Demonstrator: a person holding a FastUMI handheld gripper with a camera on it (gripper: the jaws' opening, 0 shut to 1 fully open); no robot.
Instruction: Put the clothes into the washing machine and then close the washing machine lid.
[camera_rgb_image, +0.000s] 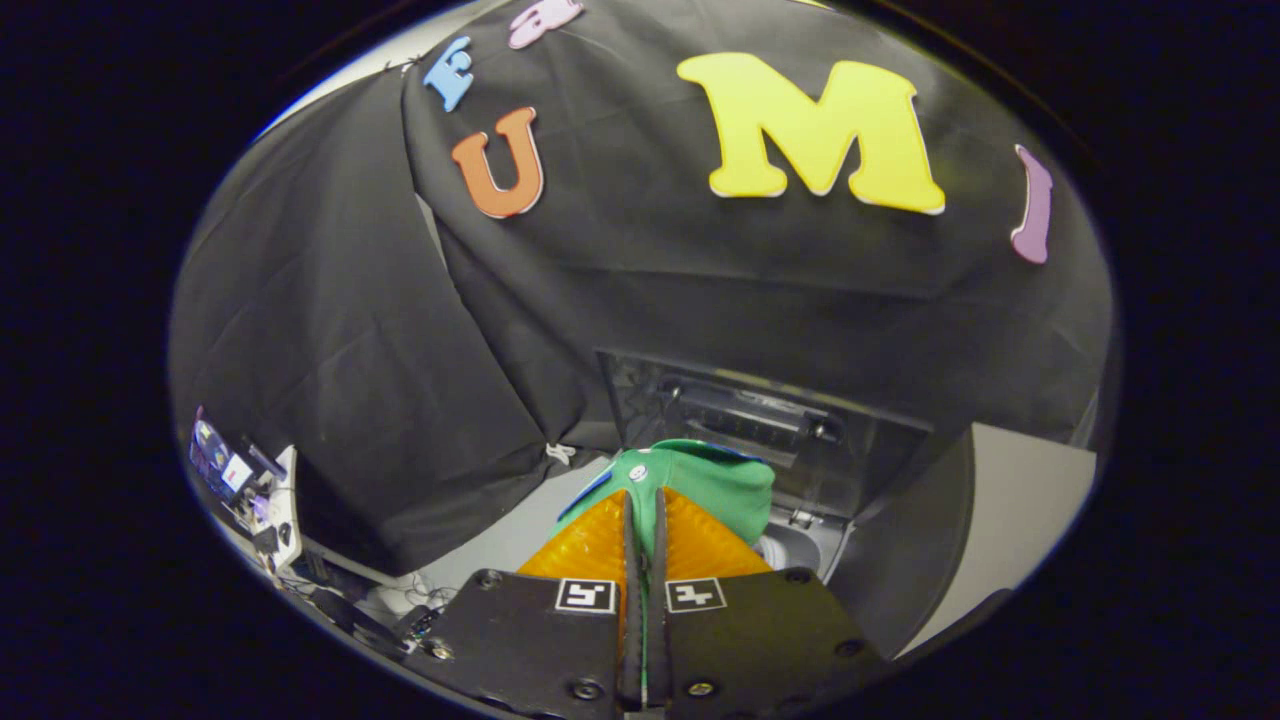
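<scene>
My gripper (643, 500) is shut on a green garment (715, 482), whose cloth is pinched between the two fingers and bunches up just ahead of them. It has a blue trim and a small white patch near the left finger. Beyond and below the garment stands the washing machine (880, 540), with its dark lid (760, 415) raised upright behind the opening. A bit of the pale drum rim (790, 550) shows to the right of the right finger, under the hanging cloth.
Black cloth walls close in behind and to the left of the machine. A pale panel (1020, 510) lies to the machine's right. Far left, low down, sit a stand with small devices (245, 480) and tangled cables (400, 610).
</scene>
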